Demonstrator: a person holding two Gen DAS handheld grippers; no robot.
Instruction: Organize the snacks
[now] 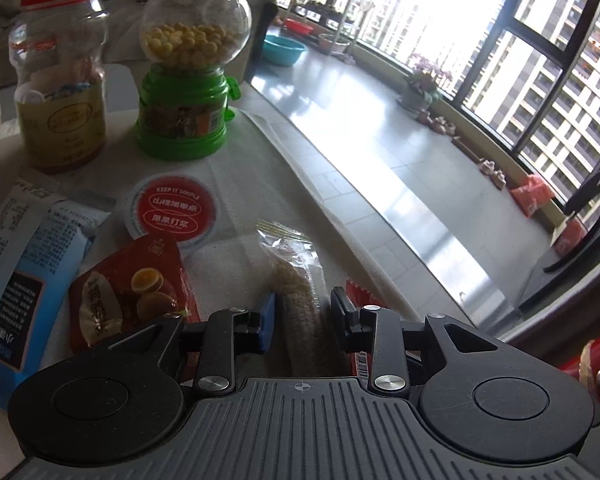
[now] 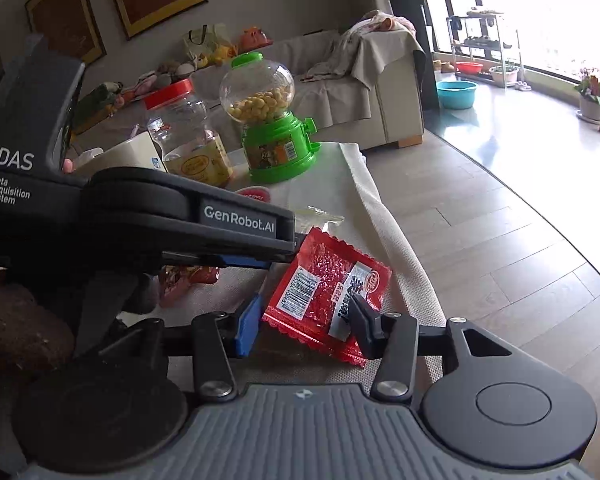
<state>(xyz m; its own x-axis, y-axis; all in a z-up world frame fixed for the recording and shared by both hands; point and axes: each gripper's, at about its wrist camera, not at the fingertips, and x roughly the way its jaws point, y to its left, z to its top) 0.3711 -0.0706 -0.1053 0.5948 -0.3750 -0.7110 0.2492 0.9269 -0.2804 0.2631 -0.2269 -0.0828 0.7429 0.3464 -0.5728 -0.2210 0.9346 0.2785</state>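
Observation:
My left gripper (image 1: 302, 314) is closed around a clear-wrapped corn cob (image 1: 300, 300) lying on the cloth-covered table (image 1: 236, 168). Beside it lie an egg snack pouch (image 1: 128, 288), a round red-lidded cup (image 1: 172, 210) and a blue bag (image 1: 24, 264). My right gripper (image 2: 300, 320) is open, its fingers on either side of a red snack packet (image 2: 324, 292) on the table. The left gripper's body (image 2: 140, 216) crosses the right wrist view just left of the packet.
A green candy dispenser (image 1: 188, 80) and a red-capped jar (image 1: 58, 80) stand at the back of the table. The table edge (image 1: 340, 208) drops to the tiled floor on the right. A sofa (image 2: 360, 92) stands behind the table.

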